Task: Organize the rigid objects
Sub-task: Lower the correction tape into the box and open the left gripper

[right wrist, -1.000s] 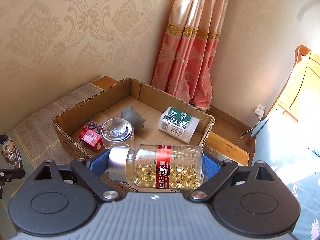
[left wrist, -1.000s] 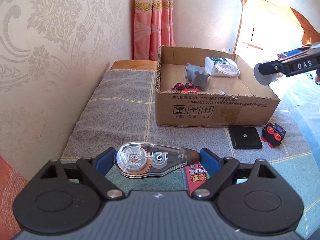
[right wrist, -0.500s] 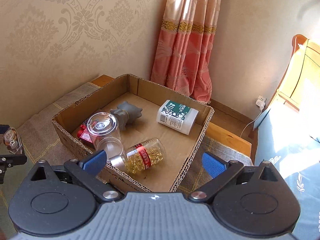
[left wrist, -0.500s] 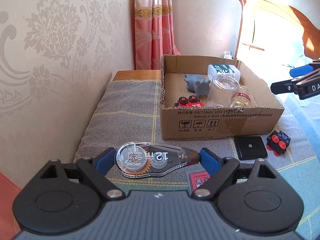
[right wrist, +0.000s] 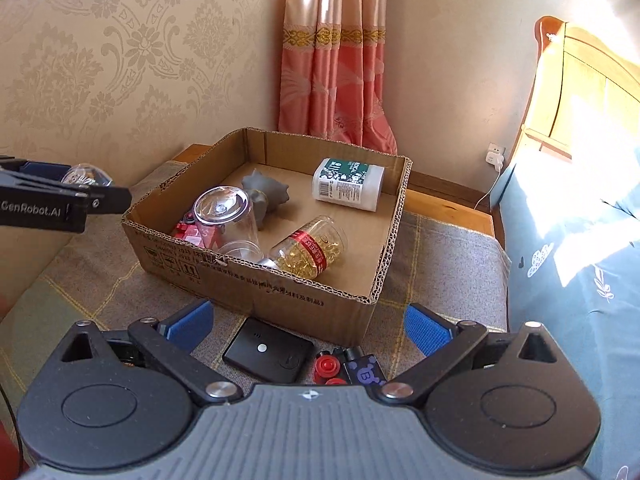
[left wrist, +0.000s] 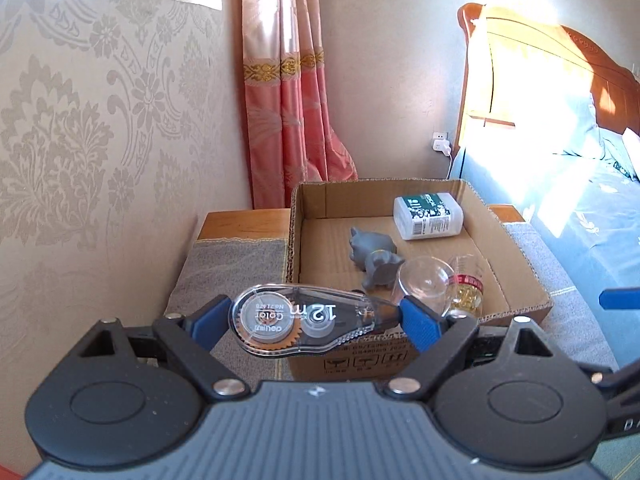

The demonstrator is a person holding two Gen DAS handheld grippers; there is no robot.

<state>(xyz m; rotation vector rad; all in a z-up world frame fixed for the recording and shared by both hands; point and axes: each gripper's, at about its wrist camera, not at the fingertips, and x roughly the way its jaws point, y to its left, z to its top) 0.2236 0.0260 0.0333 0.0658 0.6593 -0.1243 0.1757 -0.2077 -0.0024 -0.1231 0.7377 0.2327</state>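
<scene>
My left gripper [left wrist: 314, 320] is shut on a clear correction tape dispenser [left wrist: 304, 320], held sideways above the near left corner of the cardboard box [left wrist: 520, 308]. In the right wrist view the same gripper [right wrist: 92, 188] hangs left of the box [right wrist: 256, 280]. Inside the box lie a capsule bottle [right wrist: 310, 248], a clear cup [right wrist: 226, 216], a grey toy [right wrist: 266, 192], a white bottle [right wrist: 348, 184] and a red toy [right wrist: 192, 232]. My right gripper [right wrist: 308, 324] is open and empty, in front of the box, above a black flat device [right wrist: 268, 350] and a small red-wheeled toy [right wrist: 348, 368].
The box rests on a grey checked cloth [right wrist: 440, 256] over a wooden bench [left wrist: 244, 224]. A patterned wall [left wrist: 100, 140] runs along the left, a pink curtain [right wrist: 336, 60] hangs behind, and a bed with blue bedding [right wrist: 580, 260] lies to the right.
The right gripper let go of the capsule bottle, which now lies in the box, and drew back toward the box's near side. The left gripper rose with the tape dispenser and came closer to the box.
</scene>
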